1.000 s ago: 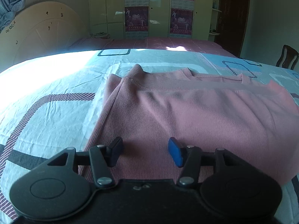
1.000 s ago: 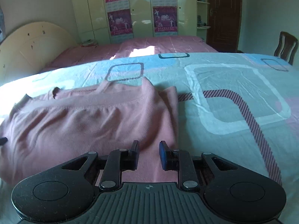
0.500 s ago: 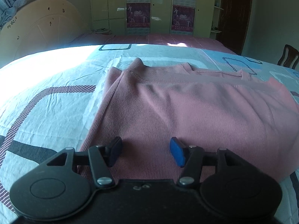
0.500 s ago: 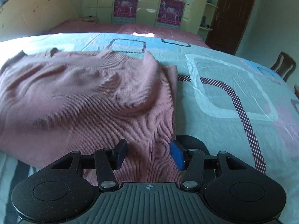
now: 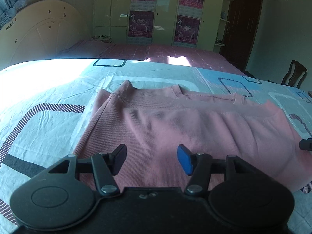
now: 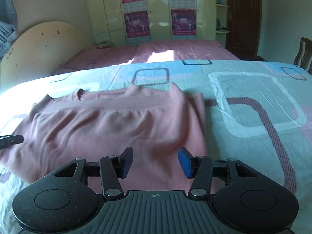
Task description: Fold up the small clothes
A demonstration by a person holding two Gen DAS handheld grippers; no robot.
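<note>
A pink ribbed top lies folded flat on the patterned bedsheet, with its neckline at the far edge. My left gripper hovers open over the top's near left part, with nothing pinched between its pads. Over the near right corner of the same top, my right gripper also stands open, its pads apart and off the cloth. One fingertip of the other gripper shows at the edge of each view.
The bedsheet stretches to the right of the top. Beyond it lie a second bed with a pink cover and a round headboard. Wardrobes with posters line the far wall. A wooden chair stands at the right.
The right gripper's jaws spread from nearly shut to open over the top's right edge. Both grippers have lifted and drawn back slightly. The top lies still.
</note>
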